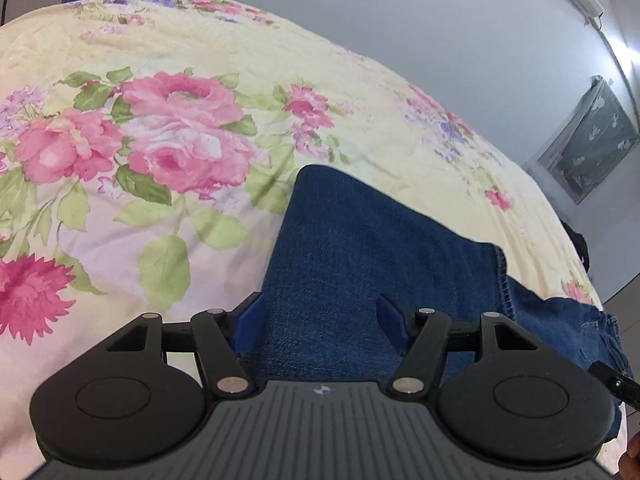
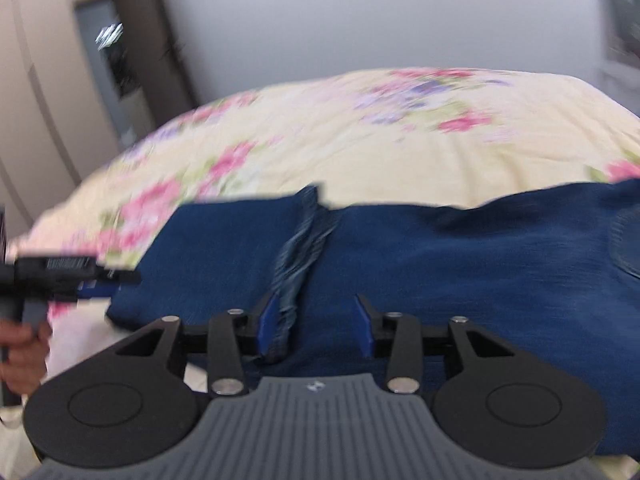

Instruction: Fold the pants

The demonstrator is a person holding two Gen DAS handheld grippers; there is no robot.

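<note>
Dark blue denim jeans (image 1: 360,248) are laid on a bed covered by a pale yellow floral bedspread (image 1: 168,148), close to its near edge. A folded layer is seen in the left wrist view, with its fold edge pointing toward the middle of the bed and a stitched hem (image 1: 505,280) running along its right side. In the right wrist view the same jeans (image 2: 460,264) are spread across the near part of the bedspread (image 2: 360,152), a bunched seam (image 2: 298,256) running through them; this view is blurred.

The left gripper (image 1: 325,320) is held above the folded denim with its blue pads (image 1: 390,314) set wide apart; no cloth is pinched between them. The right gripper (image 2: 316,326) is held over the jeans with its jaws part open, and its left pad (image 2: 267,326) is seen just beside the bunched seam; whether it touches cannot be told. Nothing is gripped.

A hand (image 2: 22,354) on the left gripper's handle is seen at the left edge of the right wrist view.
</note>
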